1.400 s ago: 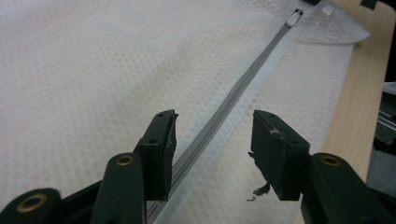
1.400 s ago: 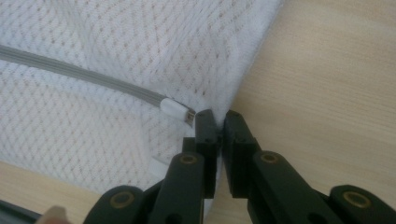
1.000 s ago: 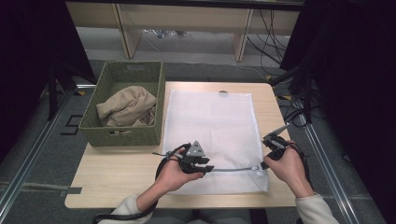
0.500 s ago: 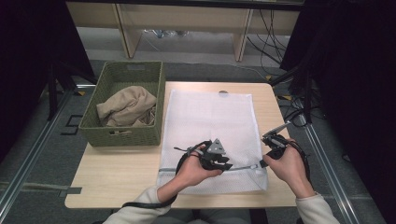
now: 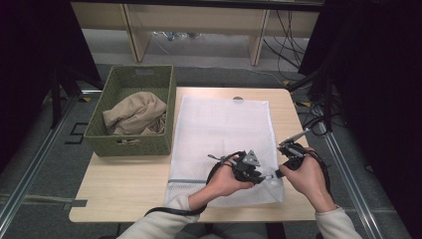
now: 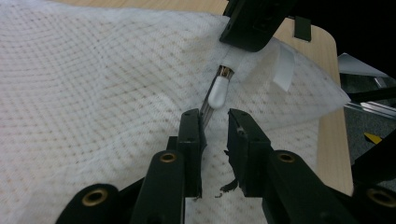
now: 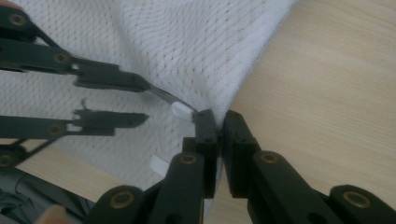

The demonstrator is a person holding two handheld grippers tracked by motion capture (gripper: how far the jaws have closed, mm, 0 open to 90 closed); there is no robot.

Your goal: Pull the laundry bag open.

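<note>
**While the right gripper pinches the bag's edge, the left closes in on the zip pull**

From above, the white mesh bag point(image 5: 224, 134) lies flat on the table point(image 5: 124, 191), both grippers at its near right corner.

Left gripper point(image 6: 215, 122) view: jaws narrow and just closing, the white zip pull point(image 6: 218, 91) just ahead, ungripped.

Right gripper point(image 7: 219, 119) view: jaws clamp the bag's edge.

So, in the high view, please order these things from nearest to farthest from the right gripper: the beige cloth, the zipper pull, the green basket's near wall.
From the right gripper:
1. Zipper pull, just to its left on the white mesh bag.
2. Green basket's near wall, at the table's left side.
3. Beige cloth, inside the basket, farther back.
</note>
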